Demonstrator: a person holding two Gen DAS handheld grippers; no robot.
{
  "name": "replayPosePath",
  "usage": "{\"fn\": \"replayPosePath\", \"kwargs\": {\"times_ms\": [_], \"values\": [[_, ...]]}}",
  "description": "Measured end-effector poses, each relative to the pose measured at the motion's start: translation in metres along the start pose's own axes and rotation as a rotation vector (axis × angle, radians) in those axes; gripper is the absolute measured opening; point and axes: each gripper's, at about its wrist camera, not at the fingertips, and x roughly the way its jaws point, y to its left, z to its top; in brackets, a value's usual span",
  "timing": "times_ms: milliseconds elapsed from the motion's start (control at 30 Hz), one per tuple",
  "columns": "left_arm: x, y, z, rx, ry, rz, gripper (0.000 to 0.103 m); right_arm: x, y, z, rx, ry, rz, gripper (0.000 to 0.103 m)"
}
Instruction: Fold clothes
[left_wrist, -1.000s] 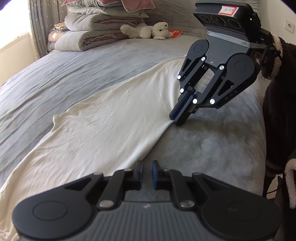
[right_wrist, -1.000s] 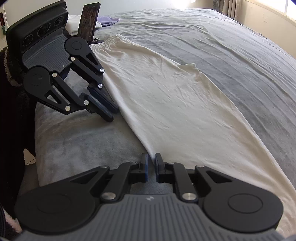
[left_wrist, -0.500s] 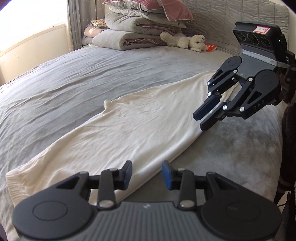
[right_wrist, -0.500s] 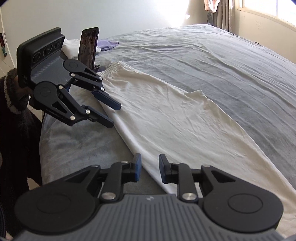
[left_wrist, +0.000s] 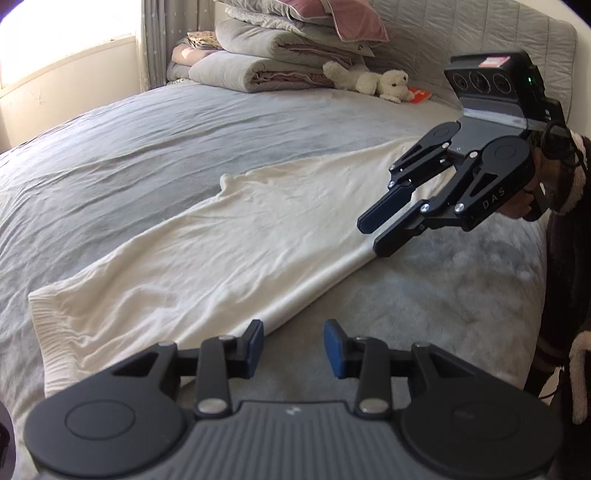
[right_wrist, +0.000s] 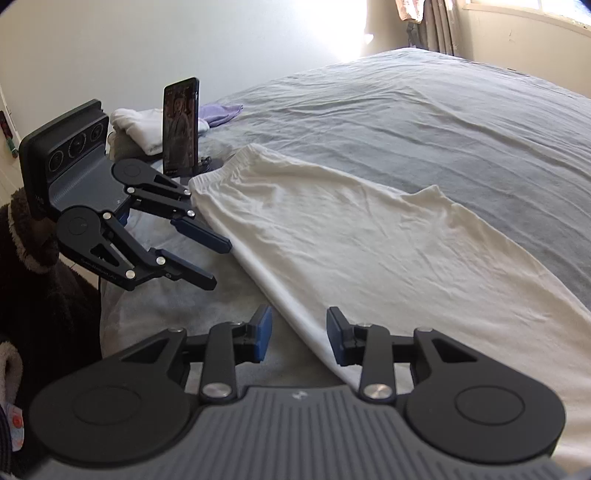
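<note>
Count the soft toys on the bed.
1: a white teddy bear lying at the head of the bed, beside the stack of folded quilts and an orange booklet. The stack could hide others.

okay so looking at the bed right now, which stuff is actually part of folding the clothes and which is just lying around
Part of the job:
cream trousers, laid flat, folded lengthwise
left gripper, jaws just opened, nothing between them
right gripper, jaws just opened, over the trousers' edge

Just lying about:
stuffed toy
stacked bedding
phone, standing upright
white cloth behind it
</note>
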Motion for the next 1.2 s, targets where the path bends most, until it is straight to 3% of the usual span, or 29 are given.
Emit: {"fn": "replayPosePath", "kwargs": {"times_ms": [100, 167, 333, 567, 700, 733, 867, 1067, 1200], "values": [[0.002, 0.012, 0.005, -0.064, -0.053, 0.063, 0.041, 0.004, 0.000, 0.006, 0.021, -0.075, -0.073, 0.037], [0.009, 0.017, 0.004, -0.078, -0.038, 0.094, 0.041, 0.012, 0.001, 0.006, 0.000, -0.091, -0.146, 0.037], [0.016, 0.020, -0.010, -0.054, 0.014, 0.113, 0.043, 0.027, 0.002, -0.014, -0.092, -0.044, -0.264, 0.040], [0.003, 0.010, -0.012, 0.006, 0.057, 0.116, 0.047, 0.004, 0.027, -0.034, -0.212, -0.036, -0.276, 0.042], [-0.003, 0.004, 0.001, 0.008, 0.012, 0.119, 0.053, -0.018, 0.022, -0.034, -0.144, -0.066, -0.282, 0.047], [-0.002, 0.002, 0.007, 0.005, -0.004, 0.115, 0.057, -0.023, 0.019, -0.033, -0.126, -0.074, -0.299, 0.052], [0.013, -0.013, 0.027, 0.015, -0.038, 0.082, 0.058, -0.039, 0.004, -0.032, -0.079, -0.091, -0.415, 0.053], [0.059, -0.054, 0.055, 0.100, -0.033, 0.030, 0.060, -0.058, -0.034, -0.046, 0.050, -0.062, -0.579, 0.053], [0.087, -0.071, 0.063, 0.097, -0.009, -0.023, 0.060, -0.061, -0.049, -0.061, 0.097, -0.012, -0.614, 0.053]]}}
